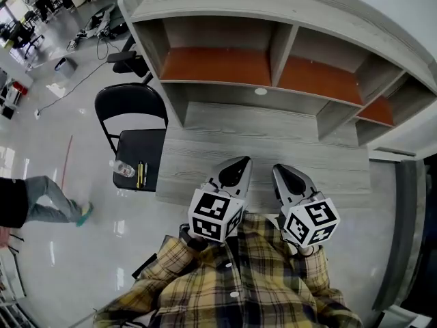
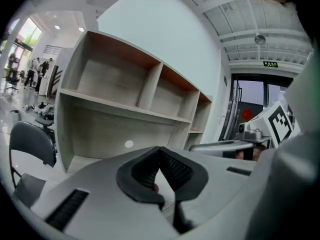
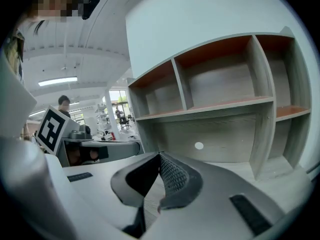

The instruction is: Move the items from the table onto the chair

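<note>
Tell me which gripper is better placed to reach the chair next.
Left. The left gripper is on the side of the chair; the right gripper is farther away. Both are shut and empty.

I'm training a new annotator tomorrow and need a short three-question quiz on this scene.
1. True or false: the left hand-held gripper and the right hand-held gripper both have their jaws closed.
2. The clear bottle lies on: A) the floor, B) the chair, C) a shelf.
3. In the head view, on which side of the table does the chair stand?

Key: 1 true; 2 B; 3 left.
</note>
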`<state>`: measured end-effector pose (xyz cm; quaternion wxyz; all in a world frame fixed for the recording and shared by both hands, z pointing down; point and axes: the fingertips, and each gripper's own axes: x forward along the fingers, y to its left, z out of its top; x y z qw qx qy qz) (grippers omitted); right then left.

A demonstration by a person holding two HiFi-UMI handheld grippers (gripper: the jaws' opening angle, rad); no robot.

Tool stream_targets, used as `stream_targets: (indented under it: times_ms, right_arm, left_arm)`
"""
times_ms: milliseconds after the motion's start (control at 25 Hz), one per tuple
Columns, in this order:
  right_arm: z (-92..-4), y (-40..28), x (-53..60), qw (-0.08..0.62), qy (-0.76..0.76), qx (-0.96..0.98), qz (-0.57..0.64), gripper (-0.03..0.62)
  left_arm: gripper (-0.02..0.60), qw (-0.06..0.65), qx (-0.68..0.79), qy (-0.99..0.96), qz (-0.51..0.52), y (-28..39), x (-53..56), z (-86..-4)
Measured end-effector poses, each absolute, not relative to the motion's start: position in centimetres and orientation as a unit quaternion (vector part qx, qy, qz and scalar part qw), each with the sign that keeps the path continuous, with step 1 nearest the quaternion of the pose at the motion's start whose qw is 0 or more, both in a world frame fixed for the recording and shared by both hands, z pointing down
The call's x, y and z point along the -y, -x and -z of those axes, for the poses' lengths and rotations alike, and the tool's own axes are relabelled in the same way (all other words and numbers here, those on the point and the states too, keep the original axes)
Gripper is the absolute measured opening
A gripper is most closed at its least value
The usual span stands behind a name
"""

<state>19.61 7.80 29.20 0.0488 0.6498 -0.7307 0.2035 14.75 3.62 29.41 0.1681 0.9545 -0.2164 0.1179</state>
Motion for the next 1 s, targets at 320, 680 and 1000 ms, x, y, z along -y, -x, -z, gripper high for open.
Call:
stream_targets:
  times_ms: [320, 680, 1000]
  right_arm:
    - [-29.4, -22.0, -7.8, 0.041, -0.642, 0.737, -0.205, 0.017]
    - [-29.6, -21.0, -6.3, 0.041, -0.635, 0.743, -0.21, 0.017]
    - [-29.9, -19.9, -5.4, 0.042, -0.636, 0.74, -0.215, 0.017]
  left_arm:
    - [0.005, 0.152, 0.219, -0.955, -0.128, -17.3, -3.5, -29.1]
    - [0.005, 0.147, 0.219, -0.955, -0.134, -16.3, -2.2, -28.6]
    - [0.005, 0.156, 0.225, -0.953, -0.132, -14.9, -1.0, -28.8]
